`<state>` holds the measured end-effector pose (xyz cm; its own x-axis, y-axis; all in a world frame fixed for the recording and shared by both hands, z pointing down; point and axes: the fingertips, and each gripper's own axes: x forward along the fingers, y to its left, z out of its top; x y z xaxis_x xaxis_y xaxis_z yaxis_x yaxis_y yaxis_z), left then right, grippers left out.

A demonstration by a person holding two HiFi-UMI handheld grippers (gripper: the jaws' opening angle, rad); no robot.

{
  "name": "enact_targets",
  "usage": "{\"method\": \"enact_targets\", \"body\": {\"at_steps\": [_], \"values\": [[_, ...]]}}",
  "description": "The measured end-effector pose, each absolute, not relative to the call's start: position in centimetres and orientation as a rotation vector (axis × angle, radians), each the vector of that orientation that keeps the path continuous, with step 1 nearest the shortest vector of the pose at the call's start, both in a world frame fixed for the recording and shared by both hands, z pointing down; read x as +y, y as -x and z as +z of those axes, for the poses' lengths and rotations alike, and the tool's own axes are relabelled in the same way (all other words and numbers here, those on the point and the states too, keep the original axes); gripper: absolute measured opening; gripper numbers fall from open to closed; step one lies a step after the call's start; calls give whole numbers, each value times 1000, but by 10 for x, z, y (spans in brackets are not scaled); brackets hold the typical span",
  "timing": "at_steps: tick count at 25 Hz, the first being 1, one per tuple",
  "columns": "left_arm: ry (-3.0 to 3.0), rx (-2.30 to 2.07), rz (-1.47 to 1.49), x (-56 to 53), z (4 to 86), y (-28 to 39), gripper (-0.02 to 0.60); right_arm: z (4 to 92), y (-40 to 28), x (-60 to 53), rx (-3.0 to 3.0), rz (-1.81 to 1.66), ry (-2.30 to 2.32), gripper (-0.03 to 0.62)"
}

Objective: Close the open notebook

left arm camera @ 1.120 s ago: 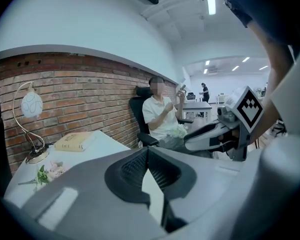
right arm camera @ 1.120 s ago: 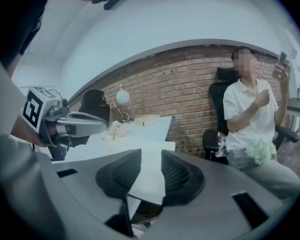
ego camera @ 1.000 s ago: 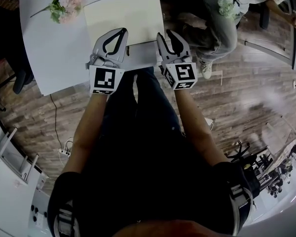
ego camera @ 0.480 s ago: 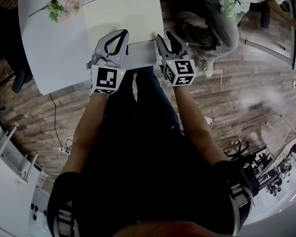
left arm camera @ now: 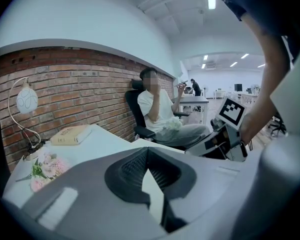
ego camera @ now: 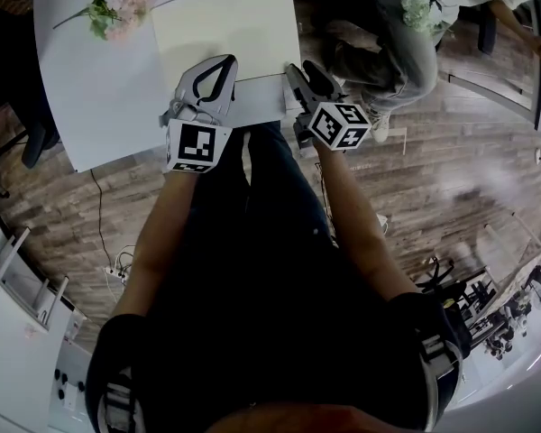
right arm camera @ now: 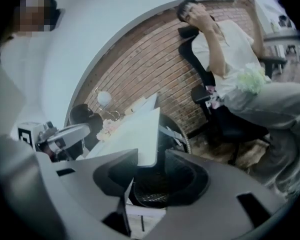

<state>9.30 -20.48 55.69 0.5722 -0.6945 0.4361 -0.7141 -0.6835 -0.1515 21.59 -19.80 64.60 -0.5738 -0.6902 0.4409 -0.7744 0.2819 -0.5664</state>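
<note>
The notebook (ego camera: pixel 224 23) lies flat on the white table (ego camera: pixel 108 97) and shows one cream face, its leaves together. My left gripper (ego camera: pixel 224 61) rests over its near edge with the fingertips together; I cannot tell whether anything thin is between them. In the left gripper view the left gripper (left arm camera: pixel 147 151) is closed at the tip, with a pale surface behind it. My right gripper (ego camera: pixel 302 67) is at the notebook's near right corner, its jaws opening. In the right gripper view a pale slab corner (right arm camera: pixel 137 134) reaches between the spread jaws of the right gripper (right arm camera: pixel 152 156), and neither pad presses on it.
A pink flower bunch (ego camera: pixel 117 7) lies on the table's far left. A seated person (ego camera: pixel 406 25) is close on the right. A book (left arm camera: pixel 70 134) and a lamp (left arm camera: pixel 26 100) stand by the brick wall. My own legs fill the space below the table edge.
The right gripper rolled, sank a little toward the table corner, and its jaws spread wider. The left gripper and the notebook stayed put.
</note>
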Motion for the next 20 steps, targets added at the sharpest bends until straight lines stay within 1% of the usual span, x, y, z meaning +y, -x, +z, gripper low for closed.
{"method": "enact_targets", "body": {"at_steps": [10, 12, 13, 20], "values": [[-2726, -1238, 750, -204, 561, -90, 7, 658, -221, -196, -2428, 1739, -1372, 139], [-2724, -1243, 753, -205, 561, -88, 6, 658, -219, -196, -2411, 1819, -1358, 113], [-2724, -1246, 754, -206, 560, -88, 8, 658, -218, -196, -2398, 1851, -1358, 95], [-2730, -1249, 738, -205, 556, -88, 8, 648, -220, -198, -2359, 1864, -1391, 64]]}}
